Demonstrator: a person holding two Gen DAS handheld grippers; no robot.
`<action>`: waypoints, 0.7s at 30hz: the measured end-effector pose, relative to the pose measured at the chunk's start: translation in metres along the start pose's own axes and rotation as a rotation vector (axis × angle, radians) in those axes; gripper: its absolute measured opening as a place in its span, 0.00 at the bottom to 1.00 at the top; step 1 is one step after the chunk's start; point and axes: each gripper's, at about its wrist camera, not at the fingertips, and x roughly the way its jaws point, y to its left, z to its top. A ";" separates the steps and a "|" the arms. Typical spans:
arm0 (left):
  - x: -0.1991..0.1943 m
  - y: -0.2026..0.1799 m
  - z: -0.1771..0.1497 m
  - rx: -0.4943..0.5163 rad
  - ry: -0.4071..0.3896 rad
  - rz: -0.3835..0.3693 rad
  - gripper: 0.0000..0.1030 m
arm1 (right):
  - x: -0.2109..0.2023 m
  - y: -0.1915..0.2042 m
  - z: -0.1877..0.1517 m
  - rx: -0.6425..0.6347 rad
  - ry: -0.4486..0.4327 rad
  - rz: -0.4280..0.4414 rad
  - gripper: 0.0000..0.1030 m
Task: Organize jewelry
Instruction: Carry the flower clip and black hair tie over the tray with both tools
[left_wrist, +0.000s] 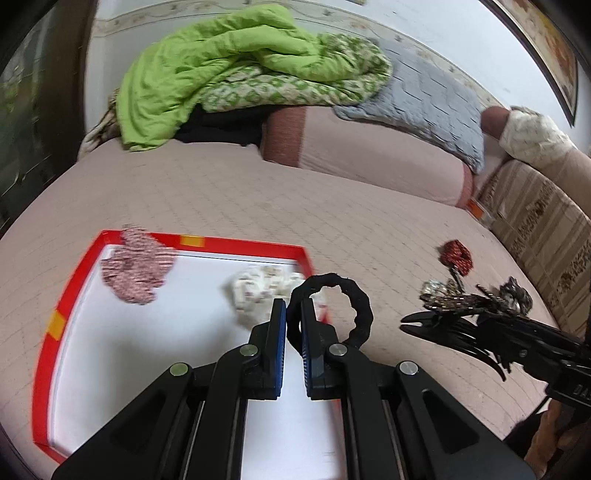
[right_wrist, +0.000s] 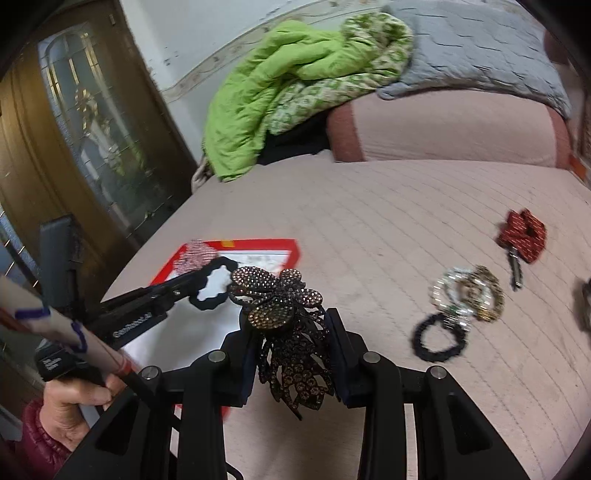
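Two scrunchies, one pink (left_wrist: 135, 269) and one white (left_wrist: 258, 291), lie in one red tray (left_wrist: 236, 243). At 12 o'clock, the left gripper (left_wrist: 293, 317) pinches one black hair tie (left_wrist: 332, 306). The right gripper (right_wrist: 291, 350) clamps one rhinestone hair claw (right_wrist: 284, 317).

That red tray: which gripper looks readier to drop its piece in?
Left, probably: its black hair tie hangs over the tray, while the right, holding the rhinestone clip, is beside it.

bed (right_wrist: 369, 229) | on it: red-rimmed tray (left_wrist: 236, 245), hair ties (right_wrist: 465, 295), quilts (right_wrist: 280, 81)
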 end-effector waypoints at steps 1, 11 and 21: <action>-0.001 0.007 0.000 -0.013 -0.001 0.004 0.07 | 0.003 0.007 0.002 -0.008 0.001 0.008 0.36; 0.004 0.078 0.001 -0.116 0.043 0.124 0.07 | 0.039 0.057 0.013 -0.070 0.040 0.055 0.36; 0.016 0.106 0.001 -0.172 0.097 0.194 0.07 | 0.086 0.093 0.034 -0.090 0.089 0.053 0.36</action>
